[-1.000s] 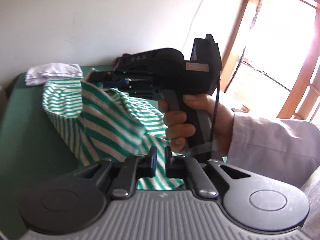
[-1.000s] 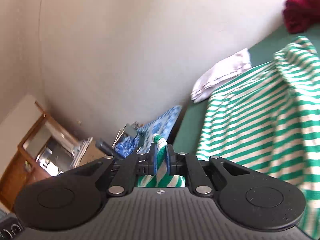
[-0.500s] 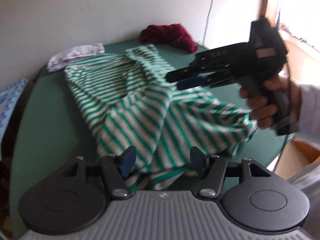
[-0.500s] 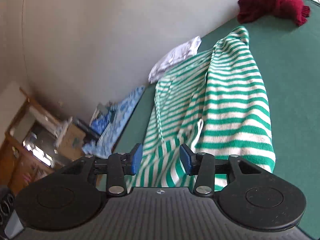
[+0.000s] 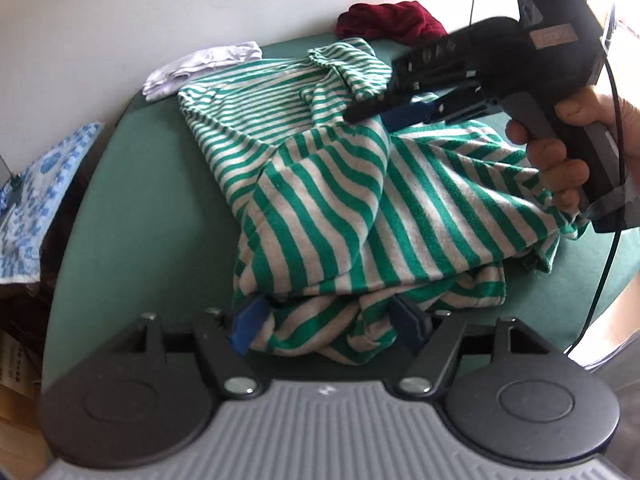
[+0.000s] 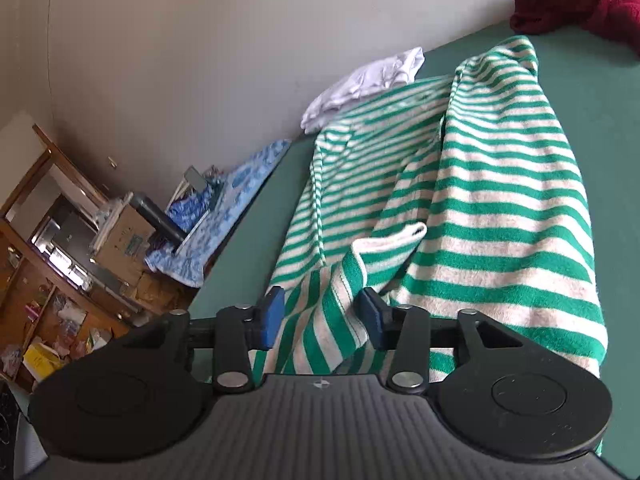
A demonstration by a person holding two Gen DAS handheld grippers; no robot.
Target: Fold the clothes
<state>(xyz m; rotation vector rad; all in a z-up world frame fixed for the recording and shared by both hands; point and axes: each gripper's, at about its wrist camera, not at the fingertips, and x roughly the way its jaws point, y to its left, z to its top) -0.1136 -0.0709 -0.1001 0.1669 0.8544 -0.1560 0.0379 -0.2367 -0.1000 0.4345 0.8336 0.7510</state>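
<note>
Lying bunched on green tabletop (image 5: 152,208): striped sweater (image 5: 344,200), folding barely started. Opening over hem: left gripper (image 5: 328,322). Closing, not yet pinching cuff: right gripper (image 6: 320,316).

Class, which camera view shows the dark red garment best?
The left wrist view: the dark red garment lies whole against the wall, behind the striped top. In the right wrist view it sits in the top corner, larger but cut off by the picture's edge.
</note>
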